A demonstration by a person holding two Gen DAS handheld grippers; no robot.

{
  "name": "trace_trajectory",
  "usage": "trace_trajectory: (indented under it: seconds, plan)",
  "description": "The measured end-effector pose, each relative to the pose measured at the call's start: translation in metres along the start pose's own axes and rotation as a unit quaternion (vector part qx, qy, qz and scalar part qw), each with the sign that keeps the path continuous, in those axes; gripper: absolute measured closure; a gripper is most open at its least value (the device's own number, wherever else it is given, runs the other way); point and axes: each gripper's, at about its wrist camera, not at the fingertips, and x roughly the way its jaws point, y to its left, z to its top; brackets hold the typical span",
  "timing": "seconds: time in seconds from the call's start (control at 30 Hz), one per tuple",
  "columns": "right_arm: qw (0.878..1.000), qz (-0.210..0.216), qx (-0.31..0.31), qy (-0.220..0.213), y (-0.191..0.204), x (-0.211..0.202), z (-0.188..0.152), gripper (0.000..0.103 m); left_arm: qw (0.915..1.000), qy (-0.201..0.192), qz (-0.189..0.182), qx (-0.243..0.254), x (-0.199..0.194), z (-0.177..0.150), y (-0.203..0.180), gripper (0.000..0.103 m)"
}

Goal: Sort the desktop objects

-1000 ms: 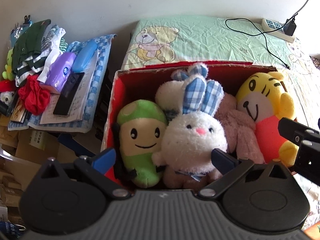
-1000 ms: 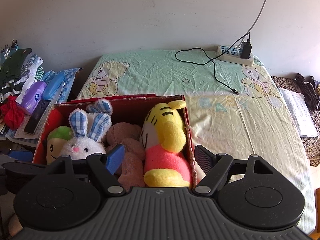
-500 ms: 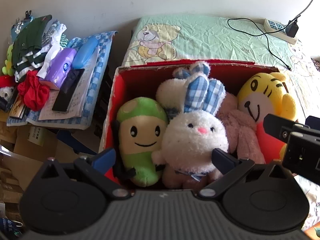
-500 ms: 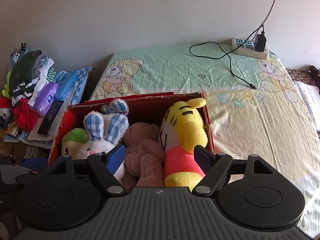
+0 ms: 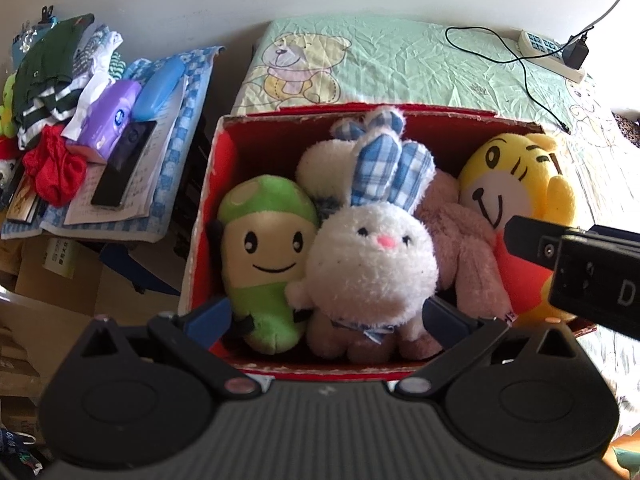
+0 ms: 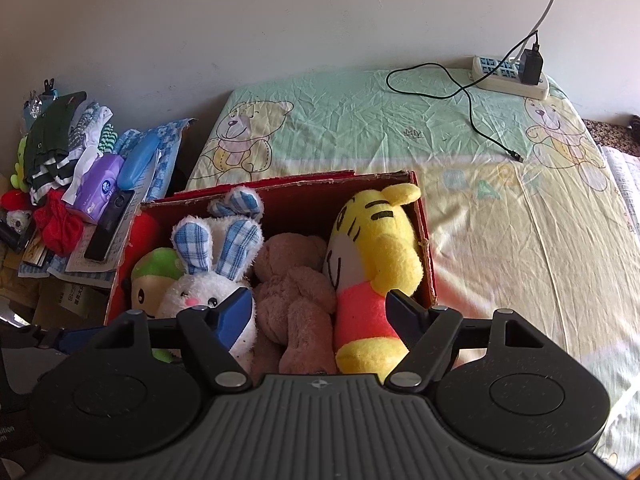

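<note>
**Both grippers over a packed toy box, nothing held**

Your left gripper [image 5: 326,316] sits at the near edge of the red box [image 5: 204,216], jaws spread wide, empty; the white rabbit plush [image 5: 370,264] and green plush [image 5: 266,256] lie between and behind the fingers, contact not clear. Your right gripper [image 6: 320,312] is also wide open and empty, fingers either side of the brown plush [image 6: 298,284] and the yellow tiger plush [image 6: 372,264].

Edges and room: box is crammed, four or more toys wall to wall, no free floor seen inside. Its right wall stands tight against the tiger. Box sits on the bear-print sheet [image 6: 500,208]; big open stretch of sheet right of and behind the box. Left of the box a dark gap, then a cluttered side pile: purple tissue pack [image 5: 108,120], blue case [image 5: 160,88], black remote [image 5: 124,168], red cloth [image 5: 54,172], folded clothes [image 5: 52,60].

View differences: left wrist view shows faces of the toys, a second white plush behind the rabbit, and your right gripper's body cutting in at the right edge over the tiger. Right wrist view shows the free sheet, power strip [image 6: 508,78] with charger and black cable [image 6: 472,104] trailing loose, and a book at the far right edge.
</note>
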Motion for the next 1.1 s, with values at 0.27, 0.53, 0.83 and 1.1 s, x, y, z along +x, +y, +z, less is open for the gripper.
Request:
trace_trajectory:
  seconds: [0.27, 0.53, 0.83, 1.1]
  plan:
    - [1.000, -0.025, -0.012, 0.003, -0.010, -0.005, -0.003, 0.028, 0.9994, -0.004, -0.025, 0.025, -0.002, -0.001, -0.016, 0.001]
    - [0.999, -0.033, 0.004, 0.005, -0.023, -0.008, -0.005, 0.028, 0.9982, -0.010, -0.045, 0.040, -0.003, -0.001, -0.028, 0.001]
    - [0.999, -0.040, -0.004, 0.002, -0.024, -0.010, -0.009, 0.028, 0.9964, -0.014, -0.063, 0.055, -0.003, -0.004, -0.035, 0.001]
    - [0.999, -0.037, 0.000, 0.007, -0.026, -0.009, -0.010, 0.028, 0.9962, -0.004, -0.066, 0.056, 0.004, -0.006, -0.035, 0.001]
